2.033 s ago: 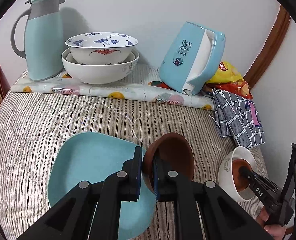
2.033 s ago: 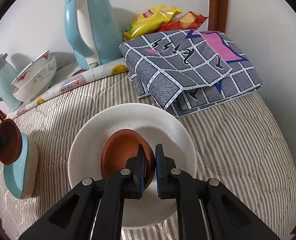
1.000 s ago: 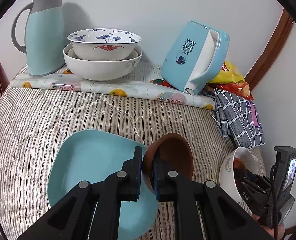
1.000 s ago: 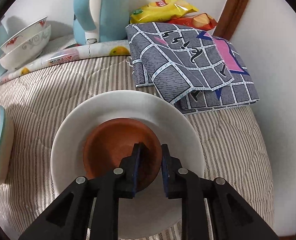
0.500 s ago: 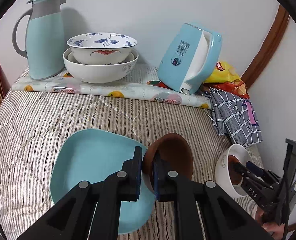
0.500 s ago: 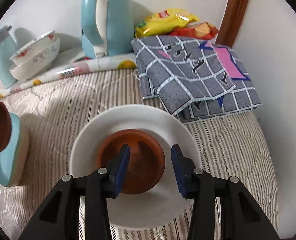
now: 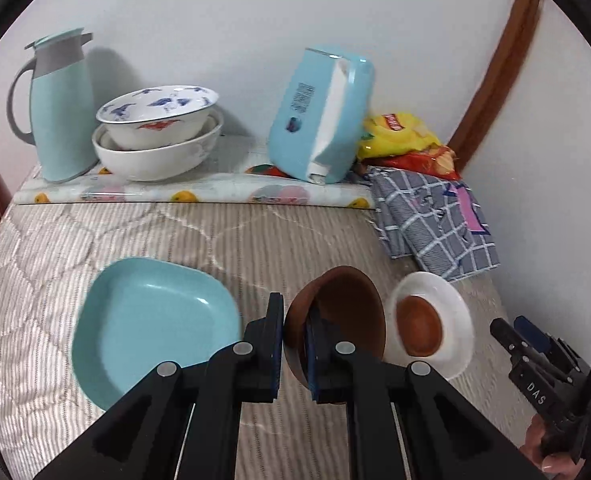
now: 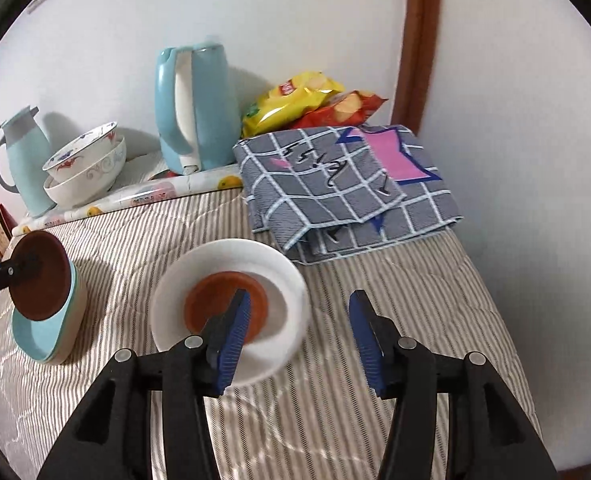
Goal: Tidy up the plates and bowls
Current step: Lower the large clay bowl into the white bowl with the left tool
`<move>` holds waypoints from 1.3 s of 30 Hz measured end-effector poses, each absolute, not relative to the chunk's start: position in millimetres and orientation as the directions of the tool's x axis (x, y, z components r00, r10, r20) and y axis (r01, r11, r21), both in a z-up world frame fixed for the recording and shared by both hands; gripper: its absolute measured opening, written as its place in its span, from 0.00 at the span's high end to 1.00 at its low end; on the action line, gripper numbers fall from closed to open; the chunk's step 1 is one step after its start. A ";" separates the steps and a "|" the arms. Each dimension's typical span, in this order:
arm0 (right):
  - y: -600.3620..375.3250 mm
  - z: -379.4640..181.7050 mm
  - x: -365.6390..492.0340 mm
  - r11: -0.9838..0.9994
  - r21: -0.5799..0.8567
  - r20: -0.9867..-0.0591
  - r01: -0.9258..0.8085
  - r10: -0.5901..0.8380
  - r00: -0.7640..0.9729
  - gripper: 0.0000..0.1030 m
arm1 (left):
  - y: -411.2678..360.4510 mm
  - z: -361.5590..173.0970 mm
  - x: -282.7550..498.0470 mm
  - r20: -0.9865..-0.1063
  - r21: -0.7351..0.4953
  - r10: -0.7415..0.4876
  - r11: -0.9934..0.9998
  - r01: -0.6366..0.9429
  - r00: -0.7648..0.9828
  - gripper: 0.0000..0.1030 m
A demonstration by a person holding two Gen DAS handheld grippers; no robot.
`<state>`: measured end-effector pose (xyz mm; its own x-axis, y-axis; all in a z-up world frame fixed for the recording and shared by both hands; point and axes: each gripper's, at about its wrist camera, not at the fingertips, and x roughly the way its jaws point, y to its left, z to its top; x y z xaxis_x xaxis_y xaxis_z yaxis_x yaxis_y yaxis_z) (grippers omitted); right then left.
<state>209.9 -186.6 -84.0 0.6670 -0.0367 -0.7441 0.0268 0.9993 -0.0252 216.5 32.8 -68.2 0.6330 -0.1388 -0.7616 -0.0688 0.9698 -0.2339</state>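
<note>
The left gripper point(image 7: 294, 344) is clamped on the rim of a brown bowl point(image 7: 347, 312), which it carries tilted on edge above the striped quilt point(image 7: 199, 240), just beside a teal plate point(image 7: 151, 320). The right gripper point(image 8: 299, 336) has just been opening and its blue-padded jaws stand wide with nothing between them; the left pad shows in front of a second brown bowl point(image 8: 223, 300) that sits inside a white plate point(image 8: 271, 272) on the quilt. From the left wrist view that white plate lies just right of the carried bowl, with the right gripper and part of a hand point(image 7: 551, 452) at the lower right edge. The teal plate is squarish with rounded corners and a smooth glossy inside; both brown bowls are round and matte, like earthenware. The quilt is soft, stitched in wavy lines over thin grey and white stripes. Beyond the white plate a folded grey checked cloth point(image 8: 343, 184) with a pink patch lies well clear of it. Along the wall, on a fruit-printed mat point(image 7: 199, 194), stand a teal jug point(image 7: 61, 108), two nested white bowls point(image 7: 155, 136), the upper one painted blue and red, and a teal kettle point(image 7: 319, 116). Two snack bags point(image 8: 307, 100), yellow and red, lie in the corner by a brown wooden trim point(image 8: 419, 40). Counted: two brown bowls, two white bowls, two plates.
</note>
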 end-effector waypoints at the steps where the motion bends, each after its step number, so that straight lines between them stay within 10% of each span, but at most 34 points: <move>1: -192.0 -83.4 206.7 0.999 -0.027 -0.743 0.035 -0.043 0.667 0.51 | 27.8 -67.6 216.5 -0.761 -0.235 -0.145 0.970 -0.061 0.632 0.90; 39: -299.7 -110.0 167.2 0.983 0.016 -0.757 0.181 -0.107 0.645 0.51 | -87.0 -119.5 278.0 -0.829 -0.232 -0.210 0.973 0.023 0.518 0.90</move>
<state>167.2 -299.7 -110.0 0.6452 -0.1066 -0.7566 0.1811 0.9833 0.0158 278.0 -87.0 -119.5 0.5184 -0.2099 -0.8290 0.0233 0.9725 -0.2317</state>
